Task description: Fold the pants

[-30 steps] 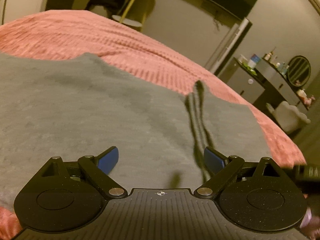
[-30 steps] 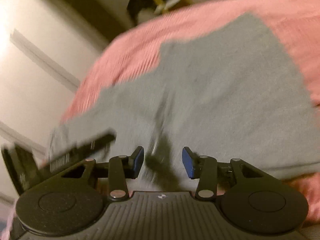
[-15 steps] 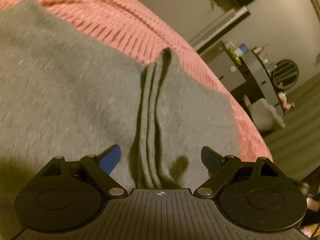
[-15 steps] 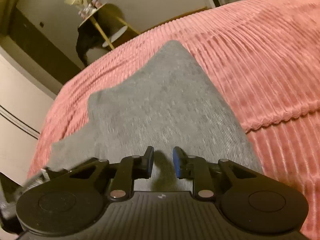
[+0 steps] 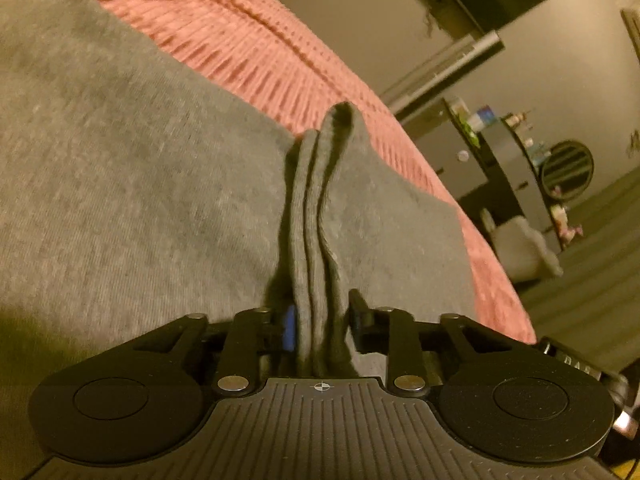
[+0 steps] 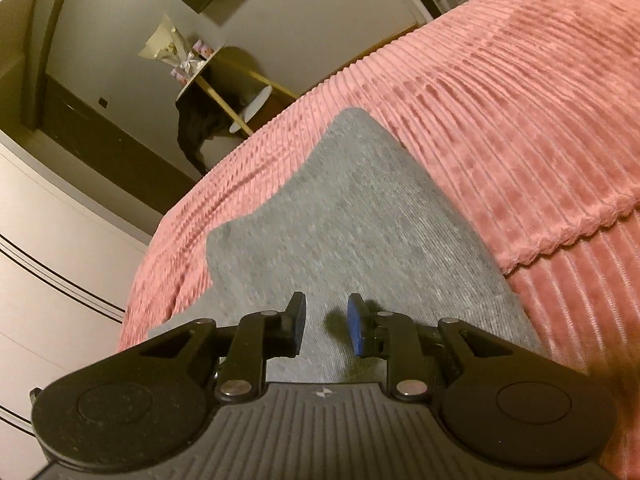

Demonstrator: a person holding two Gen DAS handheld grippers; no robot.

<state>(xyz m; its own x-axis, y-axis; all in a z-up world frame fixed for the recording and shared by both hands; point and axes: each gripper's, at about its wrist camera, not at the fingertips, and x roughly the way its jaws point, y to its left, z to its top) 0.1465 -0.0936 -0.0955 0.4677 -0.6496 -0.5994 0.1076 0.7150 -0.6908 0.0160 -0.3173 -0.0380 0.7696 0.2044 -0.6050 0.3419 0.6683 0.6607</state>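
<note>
Grey pants (image 5: 120,184) lie spread on a pink ribbed bedspread (image 5: 248,40). My left gripper (image 5: 320,322) is shut on a raised ridge of several stacked pants layers (image 5: 316,208) that runs away from the fingers. In the right wrist view the pants (image 6: 344,224) lie flat under my right gripper (image 6: 326,326). Its jaws stand narrowly apart just above the cloth, with flat fabric showing in the gap and nothing pinched.
The bed's edge drops off at the right in the left wrist view, with a dark dresser (image 5: 500,168), round mirror (image 5: 566,170) and pale chair (image 5: 524,244) beyond. In the right wrist view a small round side table (image 6: 224,80) stands past the bed.
My left gripper has closed from wide open onto the bunched pants edge. My right gripper has narrowed and settled low over the pants, with the view now steady.
</note>
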